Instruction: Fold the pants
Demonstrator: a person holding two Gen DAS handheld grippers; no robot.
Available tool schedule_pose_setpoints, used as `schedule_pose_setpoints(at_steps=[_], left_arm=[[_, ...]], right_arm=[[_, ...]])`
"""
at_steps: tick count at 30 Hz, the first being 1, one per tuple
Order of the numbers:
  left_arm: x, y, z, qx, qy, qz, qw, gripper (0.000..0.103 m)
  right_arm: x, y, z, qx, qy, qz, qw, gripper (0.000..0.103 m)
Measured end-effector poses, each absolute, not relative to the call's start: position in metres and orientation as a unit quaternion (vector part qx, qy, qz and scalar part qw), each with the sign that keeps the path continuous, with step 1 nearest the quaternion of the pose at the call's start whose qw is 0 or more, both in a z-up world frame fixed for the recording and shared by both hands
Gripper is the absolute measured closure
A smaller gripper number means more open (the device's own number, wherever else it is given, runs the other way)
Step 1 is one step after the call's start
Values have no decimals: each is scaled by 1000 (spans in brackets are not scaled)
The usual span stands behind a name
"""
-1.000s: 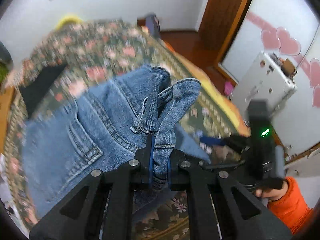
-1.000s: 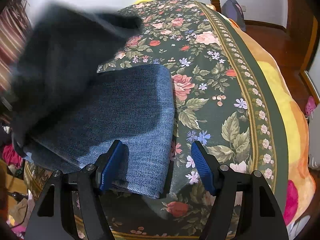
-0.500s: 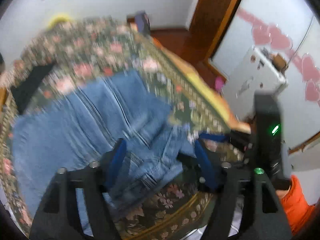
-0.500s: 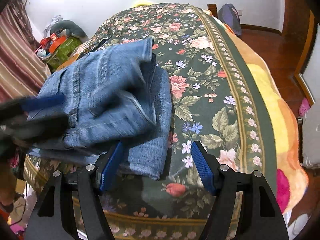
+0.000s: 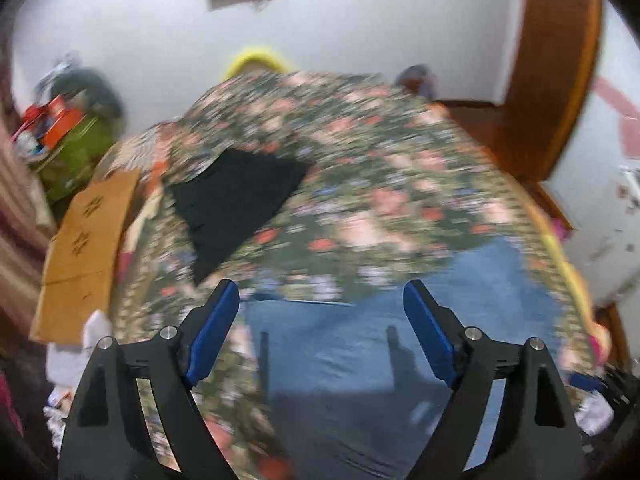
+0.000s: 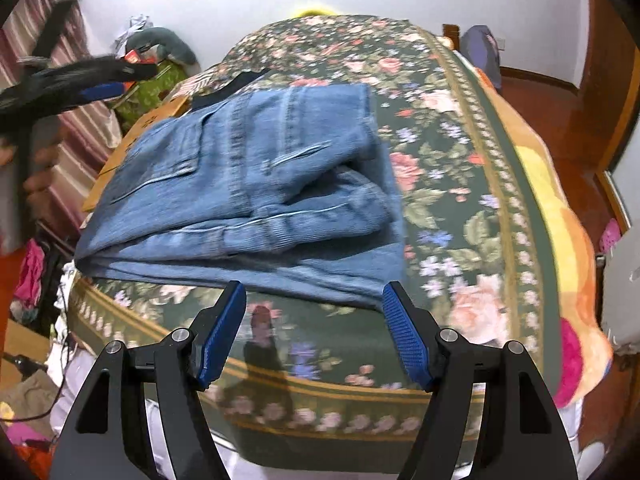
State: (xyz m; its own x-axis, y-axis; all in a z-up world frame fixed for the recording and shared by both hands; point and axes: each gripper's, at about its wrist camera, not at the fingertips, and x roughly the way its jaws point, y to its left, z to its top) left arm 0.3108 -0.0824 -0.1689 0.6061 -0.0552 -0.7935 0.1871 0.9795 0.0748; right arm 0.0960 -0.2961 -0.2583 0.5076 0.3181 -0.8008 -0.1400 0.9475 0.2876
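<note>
- Fingers on my left gripper (image 5: 322, 334) stand wide apart with nothing between them, hovering above the blue jeans (image 5: 400, 360); this view is blurred.
- Fingers on my right gripper (image 6: 314, 330) are likewise spread and empty, just short of the jeans' near edge and not touching it.
- From the right wrist view, the jeans (image 6: 256, 192) lie folded in a thick stack on the floral bedspread (image 6: 460, 168), toward the bed's left side, with a back pocket facing up.
- Beyond the jeans, a black garment (image 5: 236, 204) lies flat on the same bedspread, its corner peeking past the jeans' far edge (image 6: 228, 88).
- Left of the jeans, a cardboard box (image 5: 84, 240) sits against the side of the bed.
- My left gripper (image 6: 80, 84) shows as a dark blur up and to the left of the jeans in the right wrist view.
</note>
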Motion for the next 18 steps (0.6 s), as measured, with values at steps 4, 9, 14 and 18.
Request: schedule_pose_setpoints(at_steps=[4, 9, 14, 18], left_arm=[[350, -50, -211, 81, 479, -35, 874, 19], [385, -33, -262, 99, 524, -47, 844, 19], [380, -18, -272, 95, 521, -89, 843, 18], [364, 5, -274, 79, 528, -107, 839, 18]], right_arm=[[100, -276, -267, 95, 491, 147, 853, 34], [111, -264, -266, 89, 487, 134, 858, 25], [133, -262, -264, 72, 494, 132, 857, 25], [162, -268, -269, 66, 495, 121, 858, 26]])
